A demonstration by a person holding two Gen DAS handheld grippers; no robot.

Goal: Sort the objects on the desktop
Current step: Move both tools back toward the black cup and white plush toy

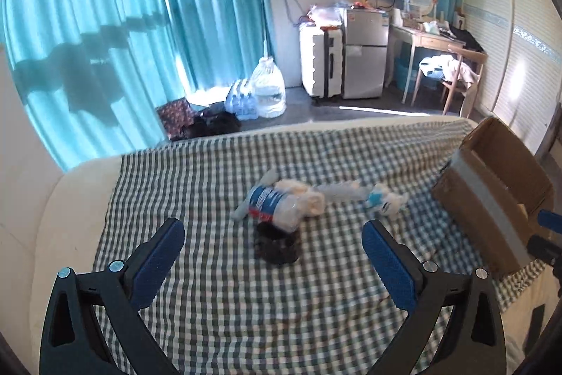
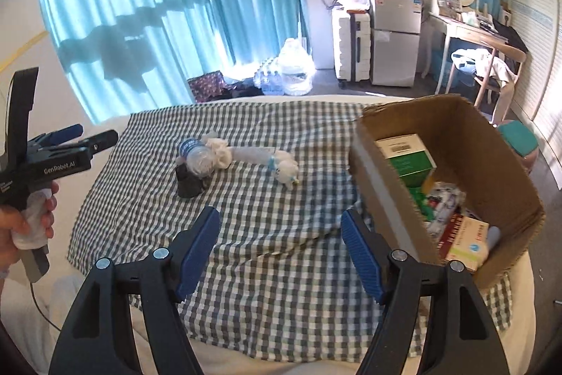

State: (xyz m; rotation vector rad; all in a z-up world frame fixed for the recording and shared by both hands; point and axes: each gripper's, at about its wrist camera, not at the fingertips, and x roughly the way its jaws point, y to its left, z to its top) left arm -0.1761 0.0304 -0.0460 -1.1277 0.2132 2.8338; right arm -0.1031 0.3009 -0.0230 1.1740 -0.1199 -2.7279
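A crushed plastic bottle [image 1: 277, 204] with a blue label lies on the checked cloth [image 1: 217, 315], partly on a black item [image 1: 277, 246]. Beside it lie crumpled white tissue [image 1: 309, 195], a clear plastic wrapper [image 1: 339, 190] and a small white and blue toy [image 1: 384, 201]. The same pile shows in the right wrist view: bottle [image 2: 198, 157], black item [image 2: 189, 183], toy [image 2: 286, 169]. My left gripper [image 1: 272, 264] is open and empty, short of the pile. My right gripper [image 2: 279, 250] is open and empty, left of the cardboard box [image 2: 505, 150].
The cardboard box [image 1: 491, 199] stands at the cloth's right edge and holds several packets and small boxes, among them a green one [image 2: 411, 160]. The left gripper's body [image 2: 52, 160] is at the far left. Beyond the bed are curtains, water bottles, a fridge and a desk.
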